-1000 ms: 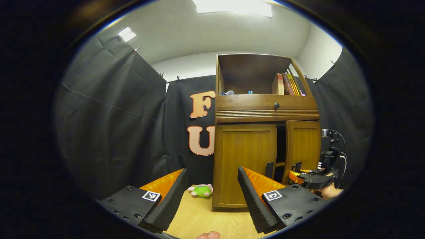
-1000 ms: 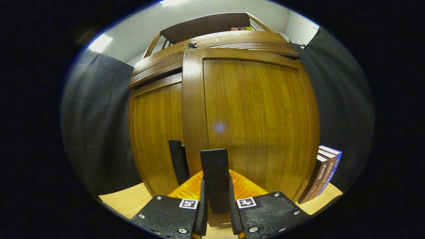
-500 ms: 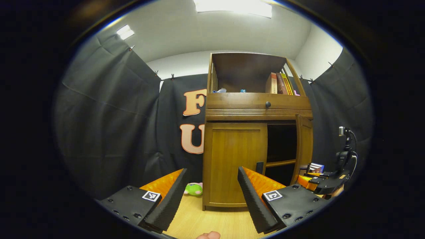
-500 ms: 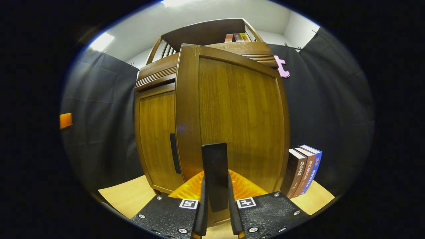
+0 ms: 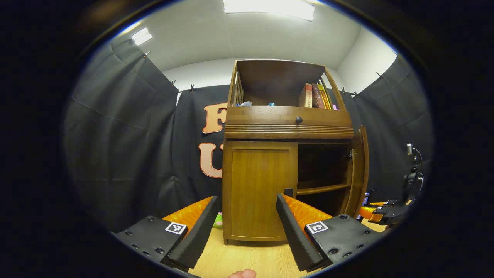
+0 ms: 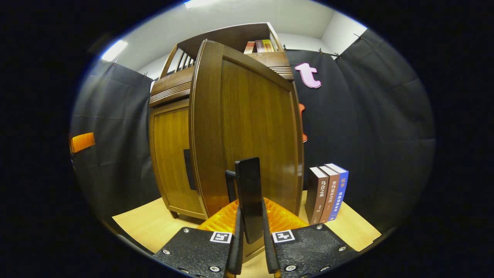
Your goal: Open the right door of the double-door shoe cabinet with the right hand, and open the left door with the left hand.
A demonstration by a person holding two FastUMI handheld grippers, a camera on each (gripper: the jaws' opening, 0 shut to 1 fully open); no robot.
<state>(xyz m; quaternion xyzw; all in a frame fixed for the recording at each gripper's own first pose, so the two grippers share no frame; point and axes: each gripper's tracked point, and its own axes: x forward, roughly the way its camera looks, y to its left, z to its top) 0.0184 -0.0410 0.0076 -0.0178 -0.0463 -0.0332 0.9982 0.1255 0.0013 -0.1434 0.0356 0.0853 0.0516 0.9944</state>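
The brown wooden double-door shoe cabinet (image 5: 287, 127) stood on the light wooden floor (image 5: 247, 258) with its right door (image 6: 247, 123) swung wide and its left door (image 5: 259, 193) closed. The right gripper (image 6: 251, 247) was clamped on the right door's dark upright handle (image 6: 249, 197). The left gripper (image 5: 245, 227) was held short of the left door, fingers spread apart and gripping nothing.

A staged recording booth is shown, not a lived-in home. Black cloth (image 5: 127, 139) is clipped up as walls beneath a white ceiling with panel lights (image 5: 270, 7). A wooden shoe cabinet (image 5: 287, 127) is set on a pale wood-grain floor (image 5: 247, 258), with books (image 6: 328, 191) stood just beside it as household props.
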